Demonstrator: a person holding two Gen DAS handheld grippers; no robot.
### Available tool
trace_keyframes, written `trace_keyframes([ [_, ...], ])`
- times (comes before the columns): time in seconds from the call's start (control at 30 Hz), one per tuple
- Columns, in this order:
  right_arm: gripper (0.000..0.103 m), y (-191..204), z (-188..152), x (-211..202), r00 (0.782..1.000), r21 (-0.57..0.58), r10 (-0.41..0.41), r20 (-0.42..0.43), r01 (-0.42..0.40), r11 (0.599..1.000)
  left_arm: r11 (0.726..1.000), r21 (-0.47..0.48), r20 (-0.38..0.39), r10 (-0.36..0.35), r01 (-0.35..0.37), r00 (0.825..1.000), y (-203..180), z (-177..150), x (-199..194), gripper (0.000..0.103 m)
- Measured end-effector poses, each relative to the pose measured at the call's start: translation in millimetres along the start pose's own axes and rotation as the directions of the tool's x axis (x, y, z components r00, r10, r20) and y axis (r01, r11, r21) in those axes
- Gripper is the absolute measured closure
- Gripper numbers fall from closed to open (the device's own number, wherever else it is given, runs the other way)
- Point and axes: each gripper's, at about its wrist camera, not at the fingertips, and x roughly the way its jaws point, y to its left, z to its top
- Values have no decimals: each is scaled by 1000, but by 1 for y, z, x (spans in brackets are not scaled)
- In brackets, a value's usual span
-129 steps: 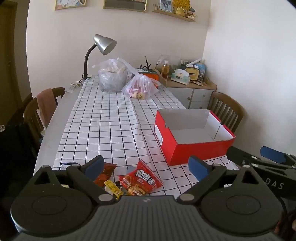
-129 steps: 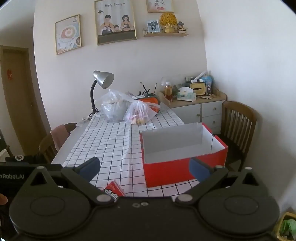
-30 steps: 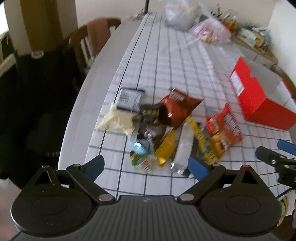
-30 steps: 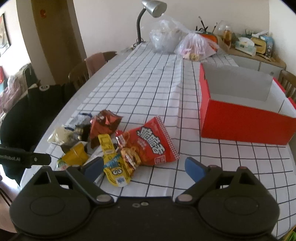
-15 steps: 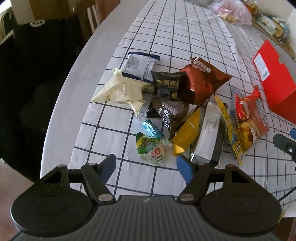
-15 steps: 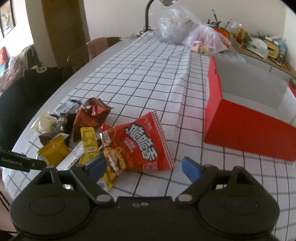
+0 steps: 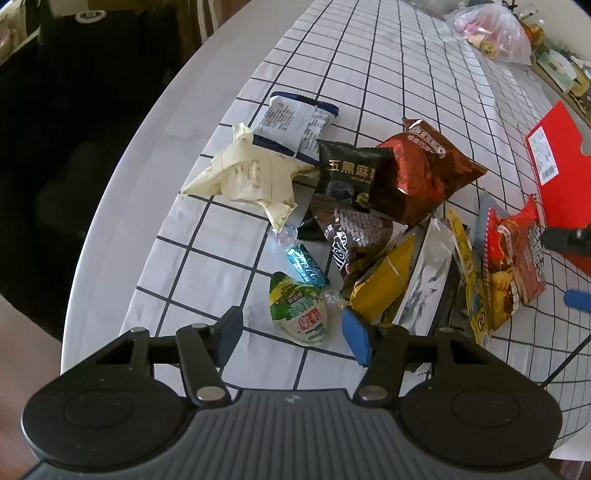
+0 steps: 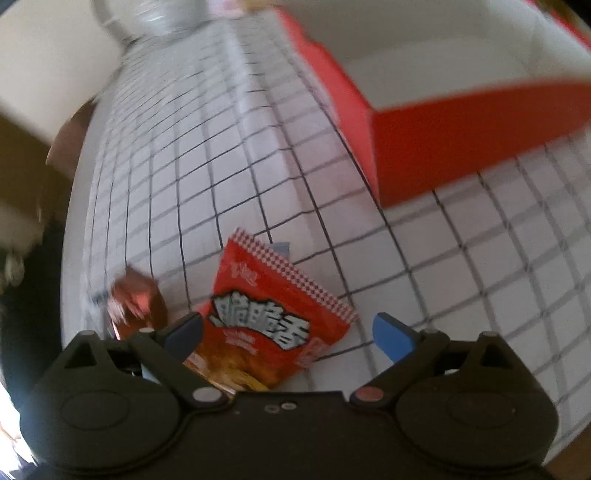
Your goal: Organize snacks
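Note:
A pile of snack packets lies on the checked tablecloth [image 7: 388, 74]. My left gripper [image 7: 293, 338] points down at its near edge, jaws closing, with a green-and-white jelly packet [image 7: 299, 310] between the fingertips; neither pad touches it. Behind it lie a blue candy [image 7: 306, 266], a yellow packet [image 7: 384, 284], a cream packet [image 7: 247, 177] and a brown-red bag [image 7: 417, 173]. My right gripper [image 8: 290, 334] hangs over the red snack bag [image 8: 273, 314], jaws opening wide on either side of it without contact. The red box [image 8: 461, 122] stands open behind.
The table's rounded edge [image 7: 122, 206] runs close on the left of the pile, with dark furniture [image 7: 55, 129] beyond it. Plastic bags [image 7: 491, 29] sit at the far end. The right wrist view is blurred by motion.
My left gripper came down closer to the pile and its jaws narrowed around the green packet. My right gripper rolled and moved over the red bag, nearer the box.

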Motion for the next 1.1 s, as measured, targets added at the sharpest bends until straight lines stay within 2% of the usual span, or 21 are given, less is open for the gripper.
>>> trace_keyframes([
  [0.23,5,-1,5,18,996,162,-62,-64,72,984,1000,-10,-5,2,-2,1000,-3,2,1,48],
  [0.33,5,-5,6,19,996,240,-40,-78,57,969,1000,-18,-5,-2,1,1000,-3,3,4,48],
  [0.53,5,6,12,35,992,214,-58,-112,81,974,999,-34,-2,3,-3,1000,1,3,4,49],
  [0.63,7,7,10,38,992,197,-48,-118,71,978,1000,-26,-1,16,-16,1000,-1,3,4,55],
  [0.73,12,9,8,34,992,173,-50,-113,70,982,1000,-13,3,24,-24,1000,-5,4,5,59],
  [0.83,16,8,6,32,993,153,-49,-104,65,986,1000,11,4,21,-21,1000,-12,5,8,69],
  [1.0,32,2,6,25,996,146,-13,-83,25,989,1000,3,7,-3,3,1000,-9,4,9,71],
  [1.1,35,-1,5,20,998,145,10,-68,0,989,1000,1,11,-3,2,1000,-7,3,8,72],
])
